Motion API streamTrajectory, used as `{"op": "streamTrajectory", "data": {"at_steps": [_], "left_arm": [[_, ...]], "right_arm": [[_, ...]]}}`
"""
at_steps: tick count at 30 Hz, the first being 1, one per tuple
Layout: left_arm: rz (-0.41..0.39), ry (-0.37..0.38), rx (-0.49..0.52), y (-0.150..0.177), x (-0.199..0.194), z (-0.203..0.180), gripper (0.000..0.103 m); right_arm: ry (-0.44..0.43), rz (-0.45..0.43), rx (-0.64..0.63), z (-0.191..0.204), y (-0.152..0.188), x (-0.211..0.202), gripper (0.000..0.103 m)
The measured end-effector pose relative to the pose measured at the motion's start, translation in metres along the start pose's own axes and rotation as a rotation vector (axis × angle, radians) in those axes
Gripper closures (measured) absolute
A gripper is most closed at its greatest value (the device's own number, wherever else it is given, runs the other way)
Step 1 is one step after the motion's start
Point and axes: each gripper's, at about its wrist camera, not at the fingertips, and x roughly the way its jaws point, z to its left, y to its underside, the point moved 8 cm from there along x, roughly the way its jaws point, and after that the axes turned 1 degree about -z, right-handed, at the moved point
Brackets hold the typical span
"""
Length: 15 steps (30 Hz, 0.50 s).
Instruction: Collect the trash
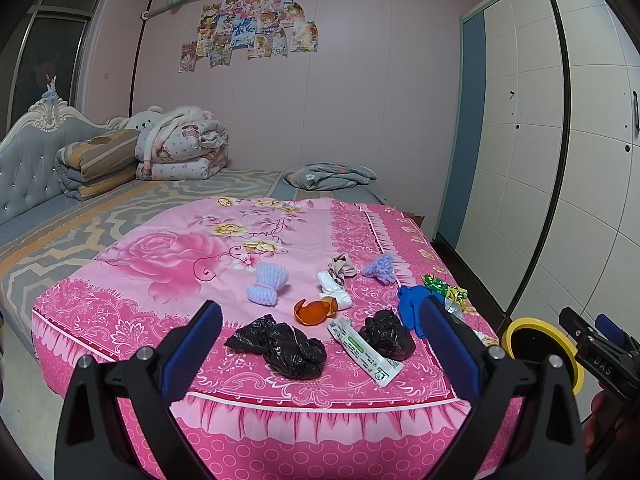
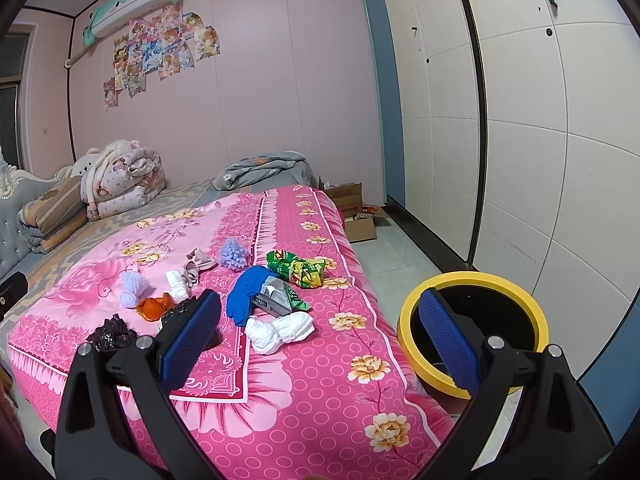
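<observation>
Left wrist: left tool (image 1: 320, 354) spread wide, empty, over black bags (image 1: 286, 346) on the bed (image 1: 160, 300); soft film may slip. Right wrist: right tool (image 2: 320, 344) likewise wide, empty; white wad (image 2: 278, 330) near, bin (image 2: 472, 324) beside bed, drops may miss.

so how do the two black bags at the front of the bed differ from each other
The left black bag is the larger one, sprawled out long and flat across the pink bedspread; the right black bag is smaller and balled into a tight, rounder lump. The left one lies apart from other litter, while the right one sits against the white wrapper. Both are crumpled, glossy black plastic, untouched by either tongs.
</observation>
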Motion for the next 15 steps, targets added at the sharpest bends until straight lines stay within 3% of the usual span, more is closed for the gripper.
{"op": "streamTrajectory", "data": {"at_steps": [15], "left_arm": [[0.012,0.007,-0.003,0.0015,0.001,-0.0037,0.008]], "right_arm": [[0.0,0.003,0.002,0.0007,0.0034,0.0021,0.008]]}}
